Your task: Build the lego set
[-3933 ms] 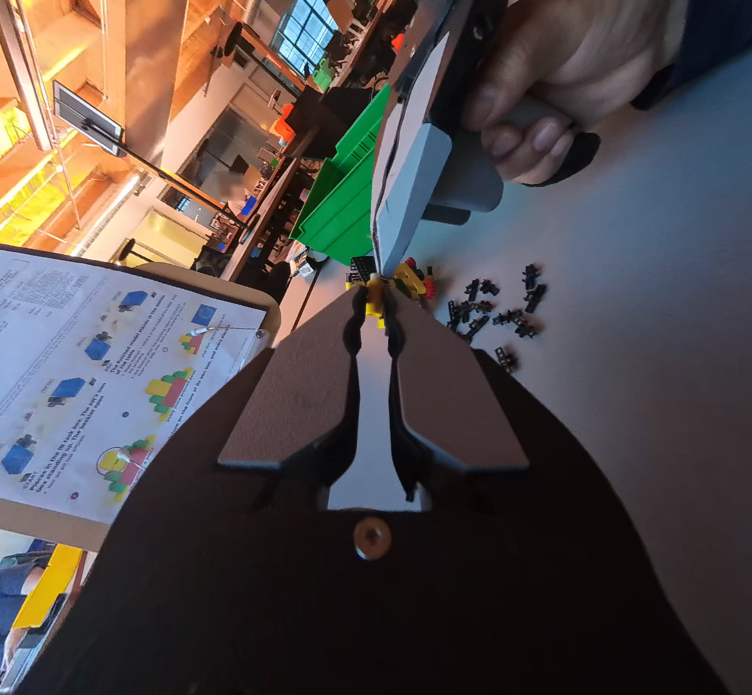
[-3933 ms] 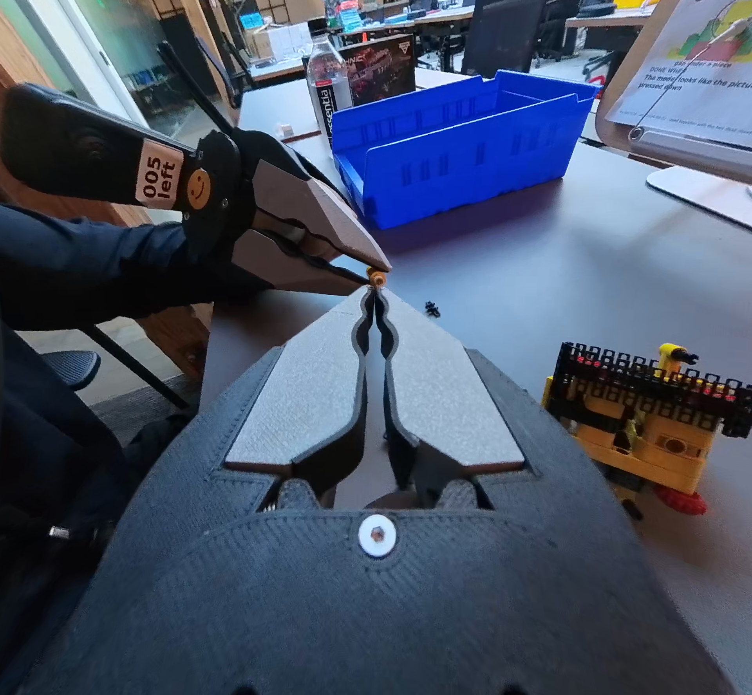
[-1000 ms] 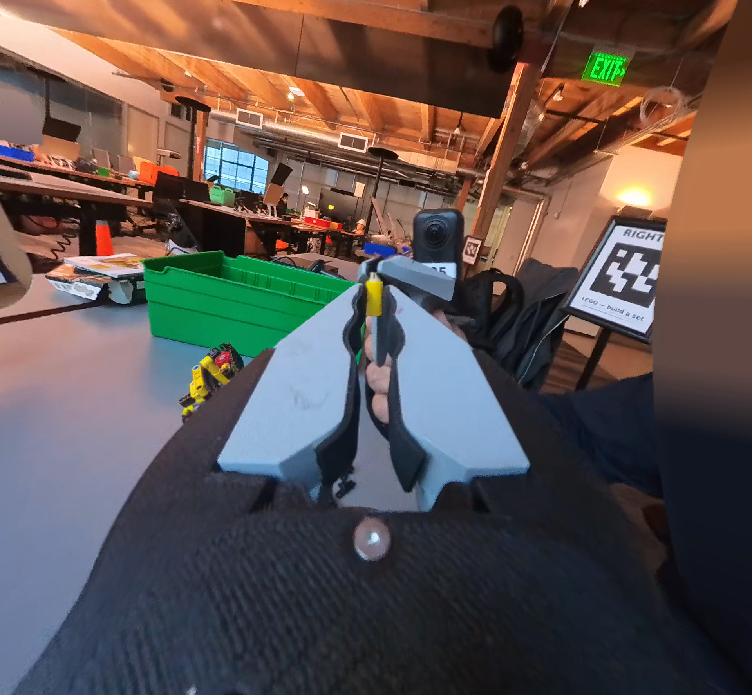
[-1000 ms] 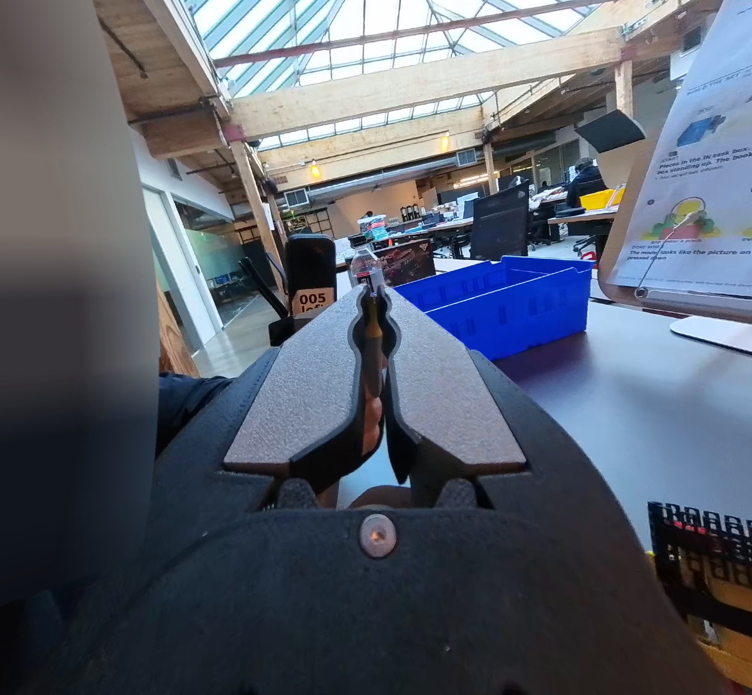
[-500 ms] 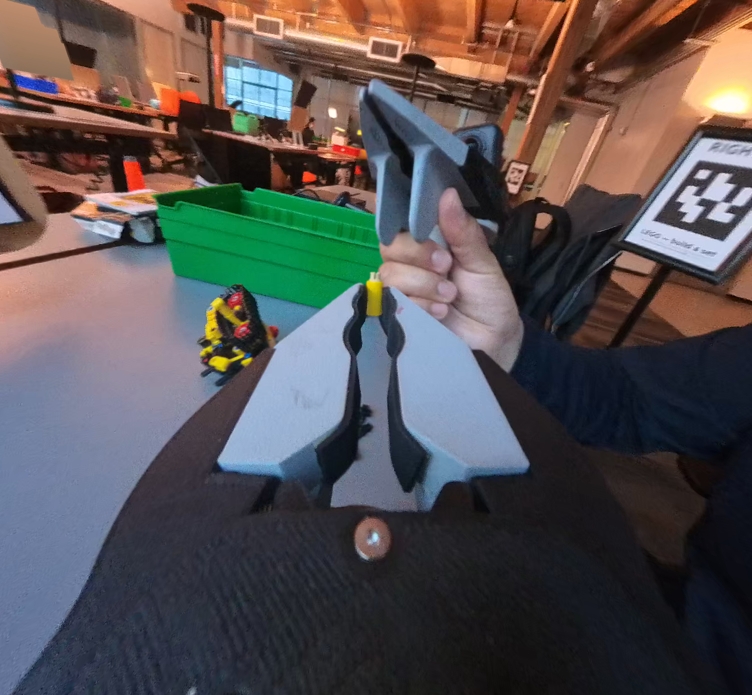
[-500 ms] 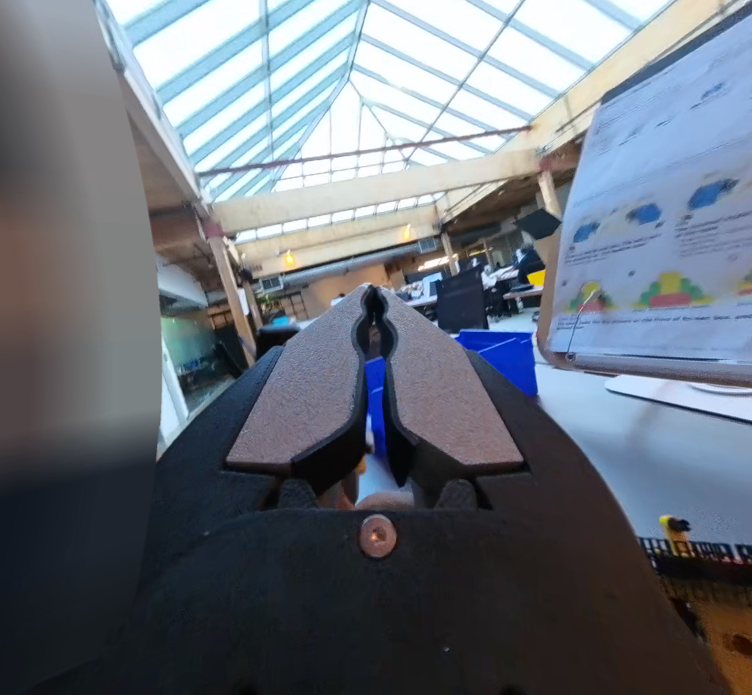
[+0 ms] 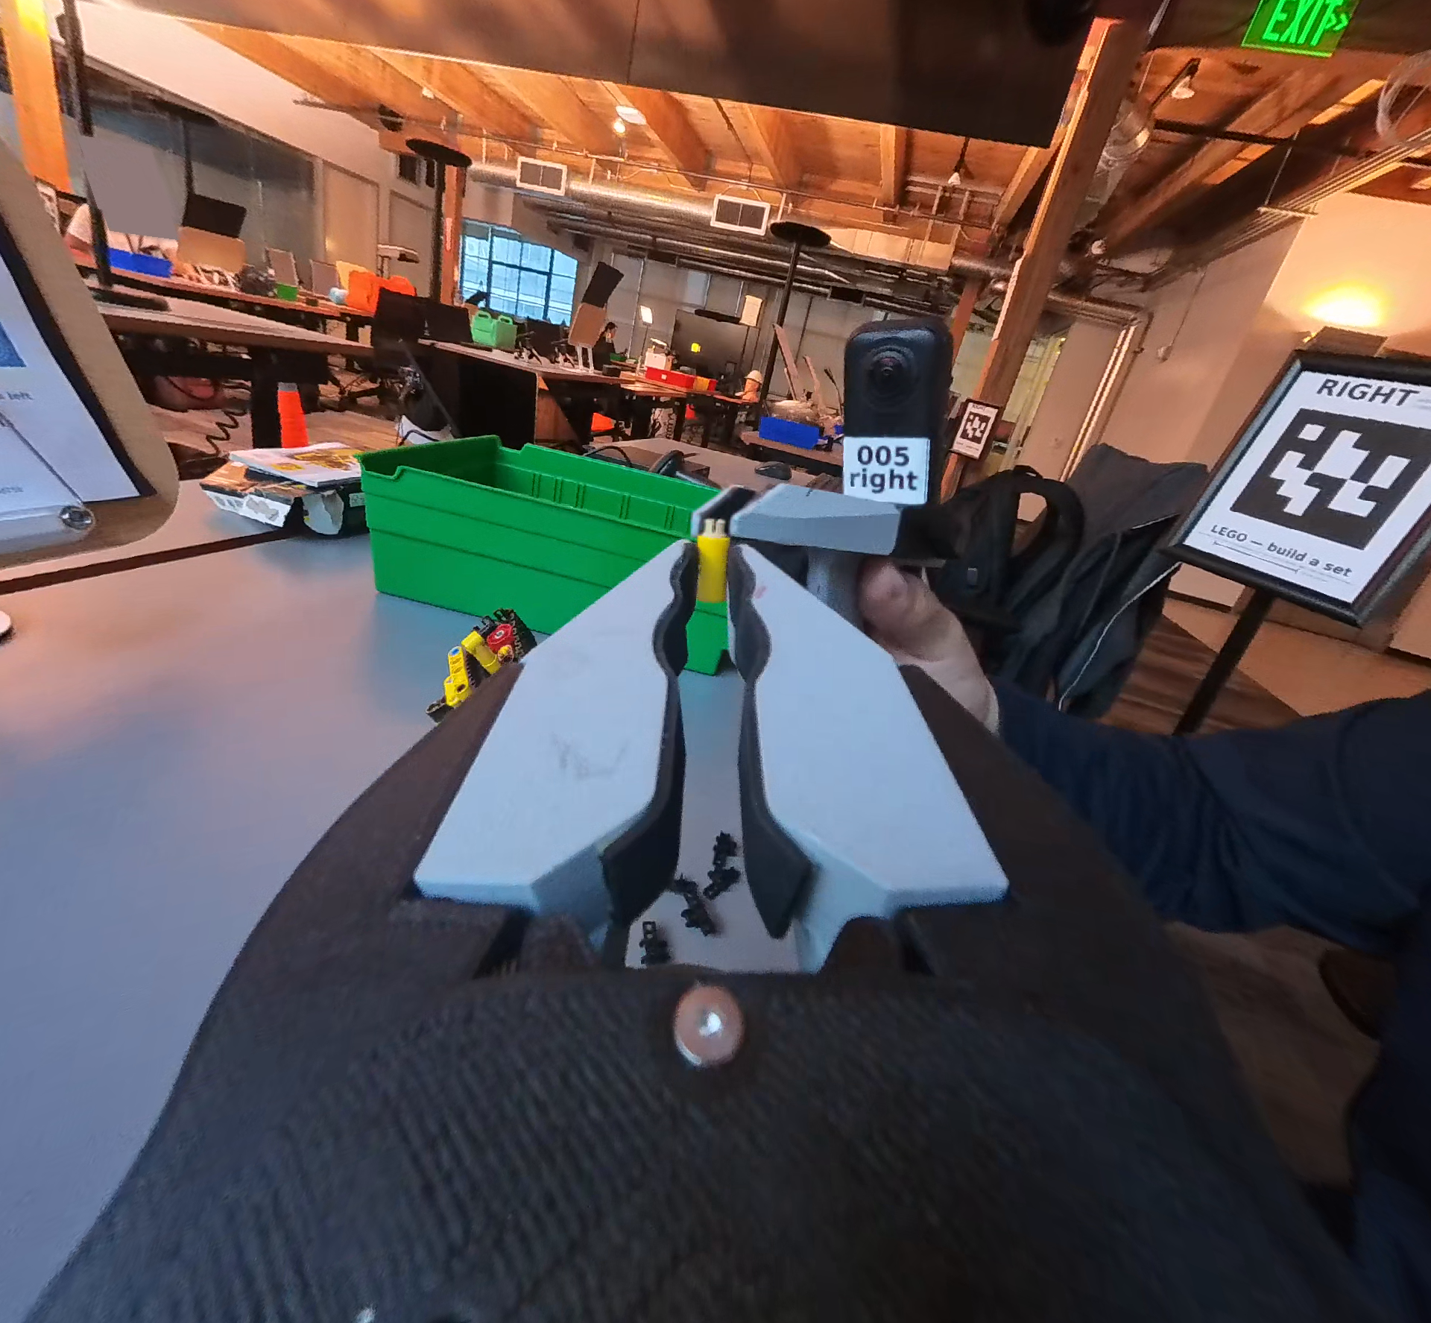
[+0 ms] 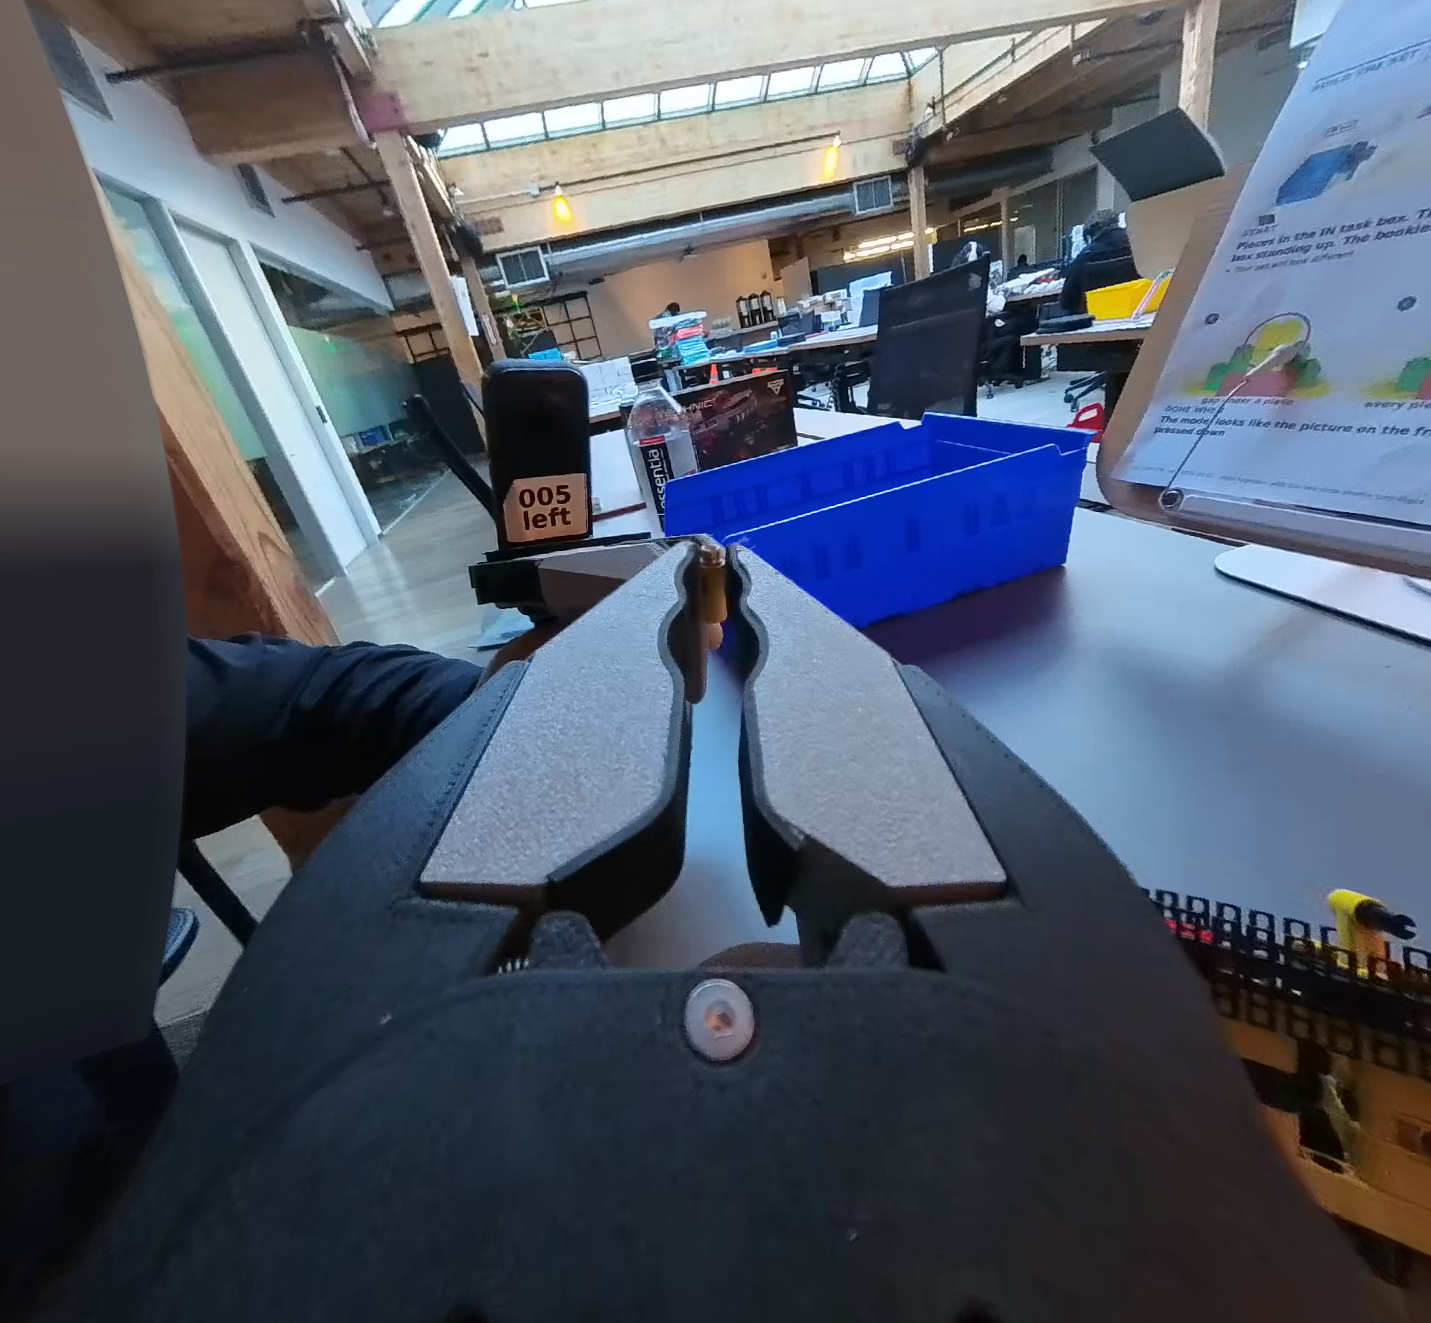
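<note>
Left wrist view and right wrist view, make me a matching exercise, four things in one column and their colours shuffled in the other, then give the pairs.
1. bin behind the left gripper
2. bin by the bottle
3. peg in the left gripper
4. loose pins on the table

A. black
B. green
C. yellow
D. blue

Pairs: 1-B, 2-D, 3-C, 4-A

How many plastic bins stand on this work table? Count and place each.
2. The green bin stands behind the lego model, left wrist view; the blue bin stands left of the instruction board, right wrist view. Others may be hidden.
</note>
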Motion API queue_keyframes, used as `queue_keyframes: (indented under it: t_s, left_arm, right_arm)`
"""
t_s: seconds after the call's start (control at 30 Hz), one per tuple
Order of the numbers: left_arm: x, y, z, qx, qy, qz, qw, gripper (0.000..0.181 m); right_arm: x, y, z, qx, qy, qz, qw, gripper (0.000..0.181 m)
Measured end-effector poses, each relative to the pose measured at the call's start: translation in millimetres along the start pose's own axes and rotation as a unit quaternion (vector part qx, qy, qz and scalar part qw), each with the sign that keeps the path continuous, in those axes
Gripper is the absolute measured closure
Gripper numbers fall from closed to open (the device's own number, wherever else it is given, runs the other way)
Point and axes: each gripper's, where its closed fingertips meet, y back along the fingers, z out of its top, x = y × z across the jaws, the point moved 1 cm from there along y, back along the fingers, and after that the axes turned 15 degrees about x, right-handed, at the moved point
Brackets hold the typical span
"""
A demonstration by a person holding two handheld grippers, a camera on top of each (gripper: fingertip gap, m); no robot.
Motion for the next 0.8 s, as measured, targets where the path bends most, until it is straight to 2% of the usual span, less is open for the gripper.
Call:
queue_keyframes:
  t_s: [0.17,0.43,0.57,0.67,0.8]
  left_arm:
    - [-1.0,-1.4,-2.1,0.010,-0.001,-0.003,1.000,0.176]
    - [-3.8,-2.9,-5.8,0.026,-0.020,0.005,0.999,0.177]
    - [-4.7,-4.4,-8.3,0.036,-0.020,0.001,0.999,0.176]
    - [-6.1,-3.9,-5.0,0.026,-0.020,0.004,0.999,0.176]
    - [1.2,-2.2,-4.2,0.023,-0.033,0.046,0.998,0.176]
  right_arm:
    - [-0.1,-1.7,-1.0,0.004,-0.008,0.011,1.000,0.175]
    - [1.8,-4.6,-4.9,0.028,0.004,0.023,0.999,0.179]
    - [1.6,-2.9,-6.1,0.052,0.068,-0.029,0.996,0.181]
    - [1.4,-2.3,-2.5,0.028,0.029,-0.013,0.999,0.181]
    - [-4.4,-6.8,-1.6,0.001,-0.044,0.013,0.999,0.181]
